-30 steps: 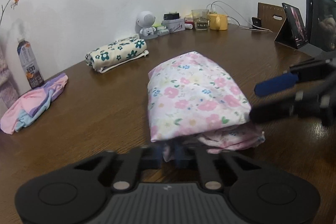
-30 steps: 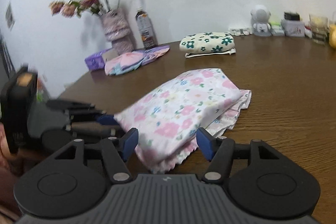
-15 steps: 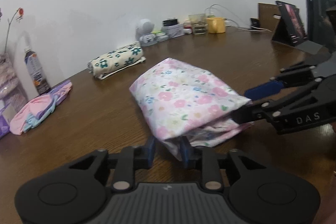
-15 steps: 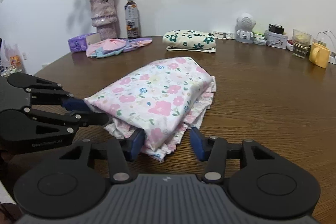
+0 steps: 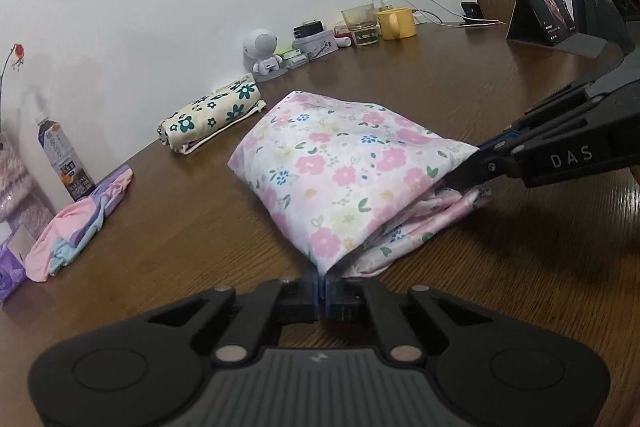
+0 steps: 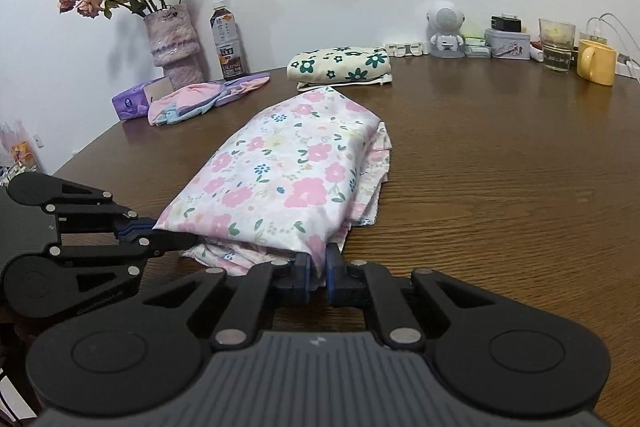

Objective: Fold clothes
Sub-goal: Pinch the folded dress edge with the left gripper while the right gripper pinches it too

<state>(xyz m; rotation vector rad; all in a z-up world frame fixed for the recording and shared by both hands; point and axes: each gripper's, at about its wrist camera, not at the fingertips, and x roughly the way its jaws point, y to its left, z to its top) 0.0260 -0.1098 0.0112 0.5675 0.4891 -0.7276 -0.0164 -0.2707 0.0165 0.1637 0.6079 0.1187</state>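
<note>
From my right wrist view the brown wooden worktop [image 6: 500,187] carries a fair bit of clutter along the wall: a vase of dried roses [image 6: 172,39] at 11 o'clock, an oolong tea bottle [image 6: 227,43] just beside it, a purple tissue pack [image 6: 132,103] and a pink-and-purple garment [image 6: 200,98] lying in front of them. At 12 o'clock a cream bundle with green flowers [image 6: 340,63] sits folded, with a white astronaut figure [image 6: 444,31], a glass [image 6: 556,45] and a yellow mug [image 6: 596,67] toward 1 and 2 o'clock. Nothing stands between me and the work.

The folded pink floral garment [image 6: 288,179] lies mid-worktop, running away toward 12 o'clock. My right gripper [image 6: 318,277] has its jaws closed tight on the near corner. My left gripper [image 5: 322,291] likewise has its jaws pinched on the other near corner, at 9 o'clock from the right one.
</note>
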